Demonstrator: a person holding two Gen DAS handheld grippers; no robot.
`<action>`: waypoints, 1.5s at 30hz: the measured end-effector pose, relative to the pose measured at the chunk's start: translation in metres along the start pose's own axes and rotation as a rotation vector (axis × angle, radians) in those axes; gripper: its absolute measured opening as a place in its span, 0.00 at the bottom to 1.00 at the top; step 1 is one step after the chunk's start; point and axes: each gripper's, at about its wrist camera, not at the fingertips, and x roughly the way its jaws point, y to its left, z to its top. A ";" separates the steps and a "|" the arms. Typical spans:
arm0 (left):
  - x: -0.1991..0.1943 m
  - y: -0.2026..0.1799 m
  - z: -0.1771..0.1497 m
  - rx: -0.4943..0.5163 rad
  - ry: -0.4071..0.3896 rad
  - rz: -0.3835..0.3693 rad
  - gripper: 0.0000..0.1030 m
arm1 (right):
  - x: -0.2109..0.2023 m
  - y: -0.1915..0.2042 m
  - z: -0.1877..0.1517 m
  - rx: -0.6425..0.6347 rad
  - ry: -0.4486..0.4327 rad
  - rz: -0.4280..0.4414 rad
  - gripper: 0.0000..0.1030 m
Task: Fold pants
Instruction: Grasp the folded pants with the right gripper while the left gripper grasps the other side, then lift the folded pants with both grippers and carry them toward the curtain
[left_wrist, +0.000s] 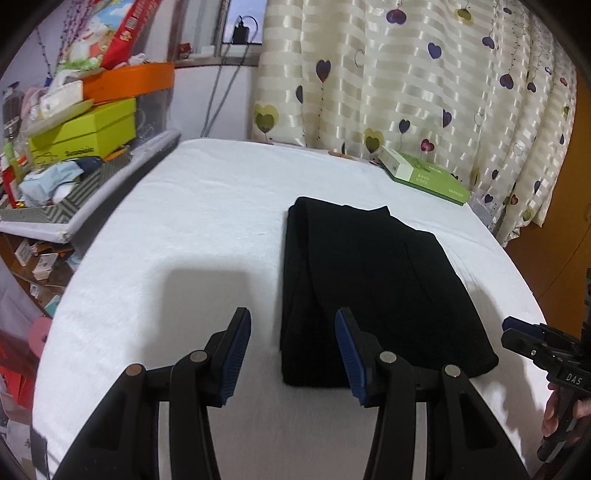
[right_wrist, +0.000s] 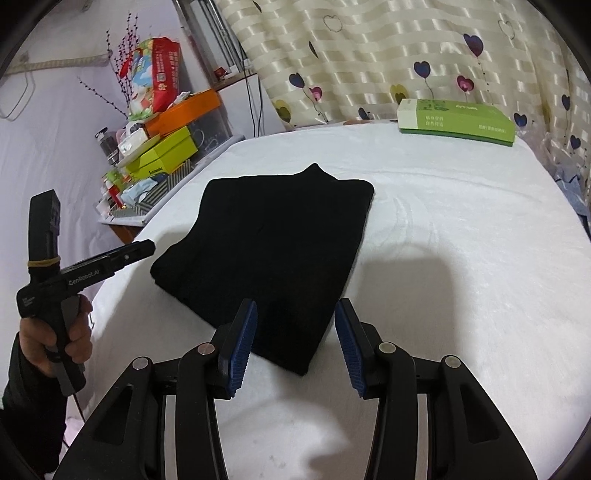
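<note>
Pants (right_wrist: 273, 258) lie as a compact black bundle on the white table (left_wrist: 184, 221), folded into a stack of layers, so the folding looks done or nearly so. Nearest in each view are the tools: the left gripper (left_wrist: 293, 354) has its jaws spread wide and holding nothing, hovering just short of the bundle's near edge, and the right gripper (right_wrist: 295, 338) is likewise wide apart and empty, its 2 blue pads straddling the near corner of the cloth without touching it. My reading is that the next move is either a last squaring-up of the edges or simply pulling both tools away (no loose leg or flap shows that would call for another fold). Beyond the pants sits a green box (right_wrist: 456, 118) at the far edge, with a heart-patterned curtain (left_wrist: 406, 74) behind. The right wrist view shows the person's hand (right_wrist: 55, 339) gripping the left tool's handle and the bundle's full outline; the left wrist view shows the stepped layers along its left side instead.
</note>
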 end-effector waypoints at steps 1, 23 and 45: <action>0.005 0.000 0.002 0.002 0.008 -0.004 0.49 | 0.003 -0.001 0.002 0.003 0.003 0.002 0.44; 0.072 0.007 0.026 -0.089 0.118 -0.177 0.59 | 0.064 -0.041 0.037 0.151 0.068 0.055 0.44; 0.070 0.007 0.020 -0.091 0.107 -0.197 0.54 | 0.063 -0.036 0.031 0.146 0.065 0.119 0.47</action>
